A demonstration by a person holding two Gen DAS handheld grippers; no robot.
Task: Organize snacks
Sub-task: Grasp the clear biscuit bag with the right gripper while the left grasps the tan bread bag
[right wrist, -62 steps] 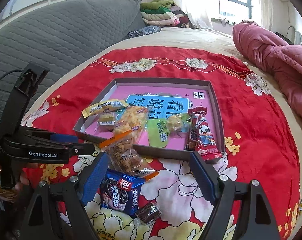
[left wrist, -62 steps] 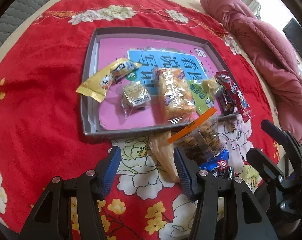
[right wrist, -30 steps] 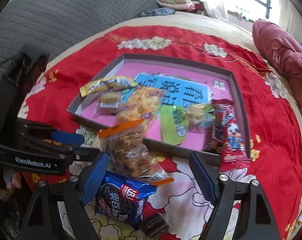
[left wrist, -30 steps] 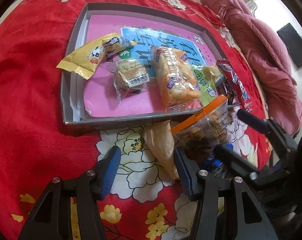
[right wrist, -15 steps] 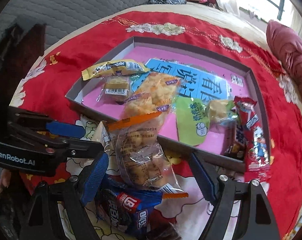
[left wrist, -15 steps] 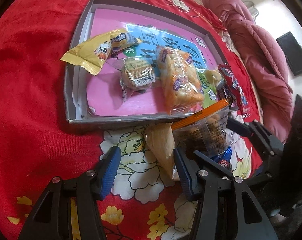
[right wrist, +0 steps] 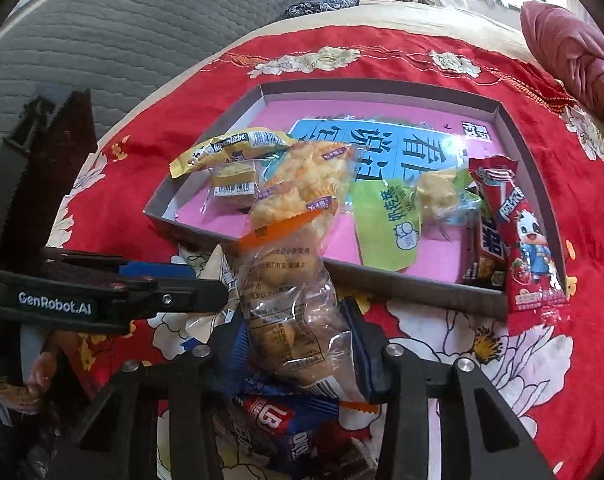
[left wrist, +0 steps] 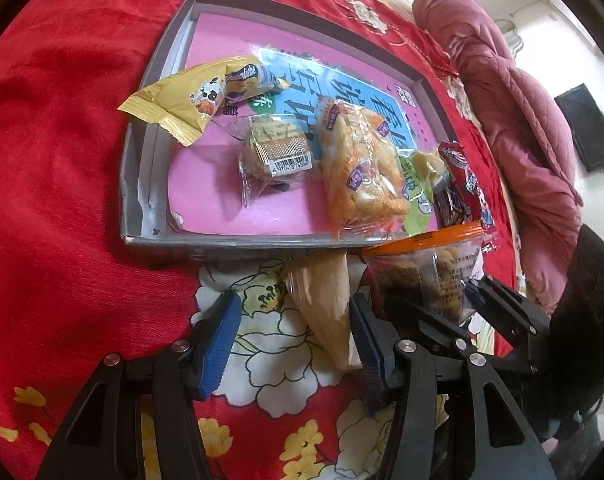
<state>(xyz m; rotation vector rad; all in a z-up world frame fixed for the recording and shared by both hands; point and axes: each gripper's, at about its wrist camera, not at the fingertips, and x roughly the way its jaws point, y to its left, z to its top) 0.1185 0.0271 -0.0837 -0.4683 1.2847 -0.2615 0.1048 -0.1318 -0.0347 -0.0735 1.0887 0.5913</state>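
Now my right gripper (right wrist: pixel 298 352), wide a second ago, is closing around the clear orange-sealed bag (right wrist: pixel 290 300); pickup begins. My left gripper (left wrist: pixel 294 332) waits open, empty.

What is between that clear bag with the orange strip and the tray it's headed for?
Only the tray's near wall. The right gripper is closing around the clear snack bag, whose orange top already leans over that wall onto the puffed-snack packet inside.

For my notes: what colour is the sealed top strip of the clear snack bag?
Orange top strip, clearest in the right wrist view.
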